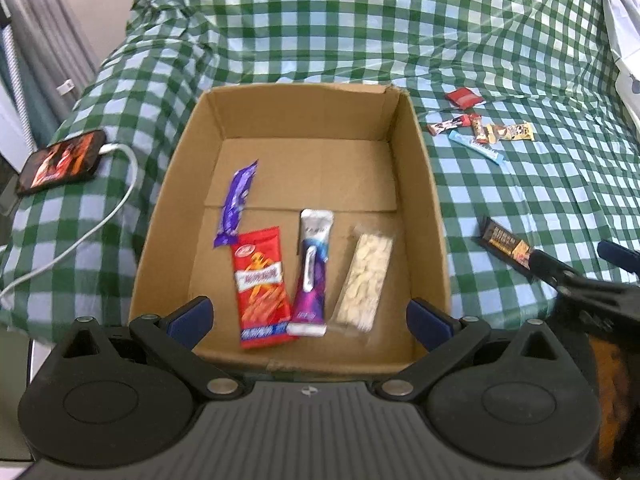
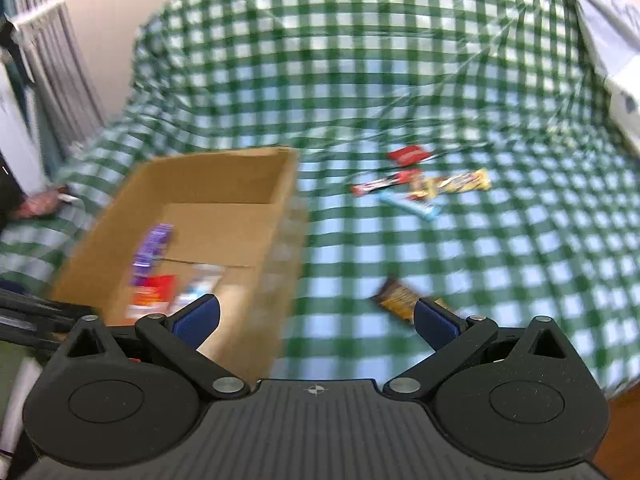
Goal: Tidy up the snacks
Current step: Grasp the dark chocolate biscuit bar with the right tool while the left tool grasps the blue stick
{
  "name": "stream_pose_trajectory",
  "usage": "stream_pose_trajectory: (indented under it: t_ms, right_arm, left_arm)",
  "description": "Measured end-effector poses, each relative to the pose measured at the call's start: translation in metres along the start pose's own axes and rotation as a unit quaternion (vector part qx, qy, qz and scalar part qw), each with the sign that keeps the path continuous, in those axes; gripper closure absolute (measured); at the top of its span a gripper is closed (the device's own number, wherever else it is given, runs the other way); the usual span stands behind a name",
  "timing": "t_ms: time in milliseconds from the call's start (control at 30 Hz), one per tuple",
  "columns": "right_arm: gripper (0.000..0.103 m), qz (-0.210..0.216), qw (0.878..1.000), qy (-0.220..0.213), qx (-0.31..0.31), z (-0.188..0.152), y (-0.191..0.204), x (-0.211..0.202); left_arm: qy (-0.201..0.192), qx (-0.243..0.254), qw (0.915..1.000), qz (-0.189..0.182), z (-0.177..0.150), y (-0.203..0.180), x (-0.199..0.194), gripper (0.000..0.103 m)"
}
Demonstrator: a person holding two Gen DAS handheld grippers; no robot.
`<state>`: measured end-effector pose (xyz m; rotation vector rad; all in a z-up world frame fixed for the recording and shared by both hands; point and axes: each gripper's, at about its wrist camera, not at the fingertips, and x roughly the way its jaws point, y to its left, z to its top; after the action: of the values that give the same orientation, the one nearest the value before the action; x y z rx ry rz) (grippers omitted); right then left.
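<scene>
An open cardboard box sits on a green checked cloth. In it lie a purple bar, a red snack pack, a silver-purple bar and a clear nut bar. My left gripper is open and empty over the box's near edge. My right gripper is open and empty, just right of the box. A dark brown bar lies on the cloth by its right finger; it also shows in the left wrist view. Several small snacks lie farther back, also seen blurred in the right wrist view.
A phone on a white cable lies on the cloth left of the box. A white sheet or bag lies at the far right. The right gripper's arm reaches in at the right of the left wrist view.
</scene>
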<state>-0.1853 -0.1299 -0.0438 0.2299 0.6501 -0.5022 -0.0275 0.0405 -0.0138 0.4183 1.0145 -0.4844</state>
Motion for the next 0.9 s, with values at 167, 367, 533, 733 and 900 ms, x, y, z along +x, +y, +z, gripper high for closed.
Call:
stream_pose_trajectory:
  t_ms: [167,367,533,733,900]
  right_arm:
    - [0.001,-0.031,0.996,0.070,-0.040,0.000,-0.045,0.082]
    - [0.006,-0.014,0.983,0.172,-0.067,-0.006,-0.070,0.173]
    - [0.063,0.005,0.984,0.146,-0.102,-0.009,-0.063,0.187]
    - [0.063,-0.084,0.991,0.100,0.031,0.010,-0.141,0.178]
    - [0.063,-0.117,0.983,0.102,0.096,0.004,-0.205,0.184]
  left_arm:
    - [-0.001,0.013,0.9999,0.003,0.032,-0.022,0.016,0.000]
    - [0.013,0.016,0.9997,-0.011,0.077,-0.060,0.044,0.000]
    - [0.028,-0.006,0.9979,-0.058,0.122,-0.101,0.075,0.000]
    - [0.036,-0.001,0.9962,-0.079,0.173,-0.181,0.140,0.000]
    - [0.098,-0.015,0.9935,-0.056,0.206,-0.241,0.241,0.000]
